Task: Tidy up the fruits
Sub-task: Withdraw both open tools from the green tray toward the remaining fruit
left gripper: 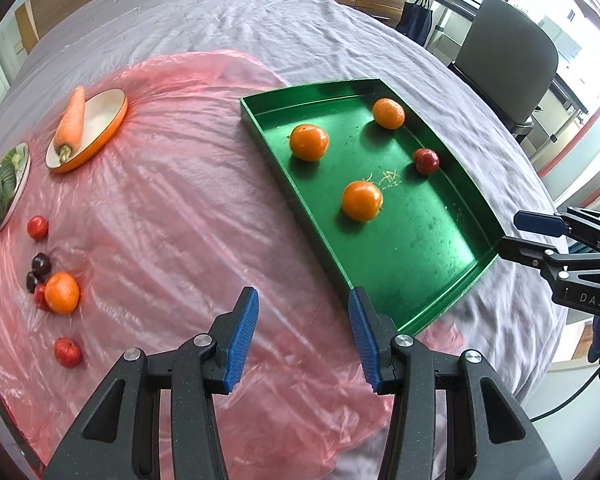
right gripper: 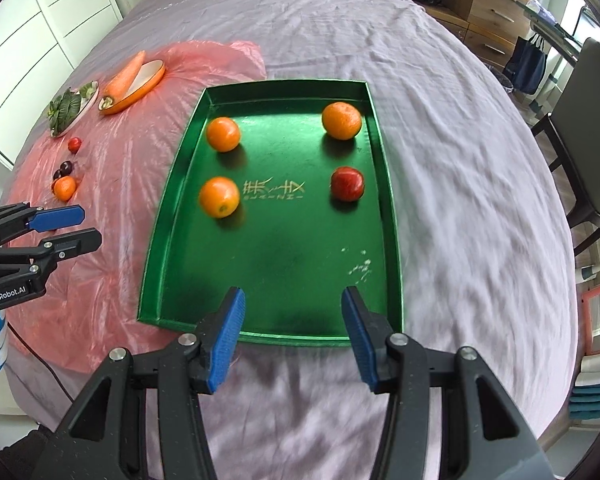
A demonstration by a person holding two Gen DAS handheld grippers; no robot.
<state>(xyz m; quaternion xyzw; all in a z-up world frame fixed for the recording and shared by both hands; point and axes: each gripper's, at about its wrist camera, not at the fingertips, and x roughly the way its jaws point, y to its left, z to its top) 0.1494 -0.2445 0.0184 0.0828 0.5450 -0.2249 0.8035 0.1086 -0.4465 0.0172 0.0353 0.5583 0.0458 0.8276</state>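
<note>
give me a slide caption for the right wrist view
Open right gripper above green tray holding three oranges and one red fruit.

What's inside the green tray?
Inside the green tray sit three oranges and one red fruit, all apart. Gold writing marks its floor. The spots under each fruit are hidden.

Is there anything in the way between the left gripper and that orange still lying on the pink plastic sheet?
Nothing visible. The left gripper is open and empty, and only bare pink sheet lies between it and the orange; small red and dark fruits crowd the orange's far side.
</note>
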